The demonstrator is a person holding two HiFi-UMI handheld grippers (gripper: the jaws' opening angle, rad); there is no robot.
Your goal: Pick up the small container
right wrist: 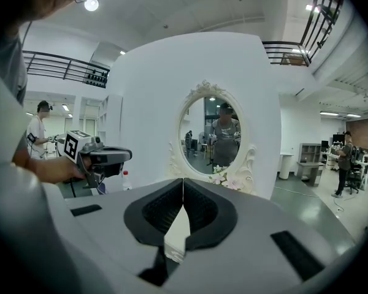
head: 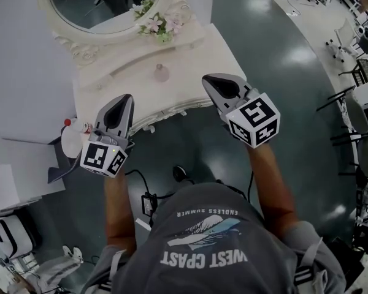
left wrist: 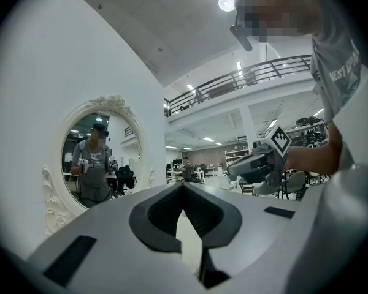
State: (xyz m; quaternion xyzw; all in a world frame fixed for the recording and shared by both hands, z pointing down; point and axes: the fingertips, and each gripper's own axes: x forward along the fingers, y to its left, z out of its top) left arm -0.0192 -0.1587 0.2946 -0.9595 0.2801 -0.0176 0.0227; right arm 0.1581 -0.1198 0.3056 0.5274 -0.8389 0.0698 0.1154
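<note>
on the white vanity table (head: 193, 52) the small container (head: 161, 73) stands alone mid-top, ahead of and between both tongs, touched by neither. behind it, flowers (head: 157, 22) crowd the oval mirror (head: 104, 2). the left gripper (head: 126, 100) and right gripper (head: 208, 79) hover at the scalloped front edge, each with jaws pressed together on nothing. a red-capped bottle (head: 69, 136) sits beside the table's left end. bare floor (head: 276, 35) lies to the right.

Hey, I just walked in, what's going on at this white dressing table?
A person stands at the dressing table, holding the left tongs and the right tongs near its front edge. Both are shut and empty. The small container sits untouched on the tabletop, in front of the mirror; it has not been picked up yet.
</note>
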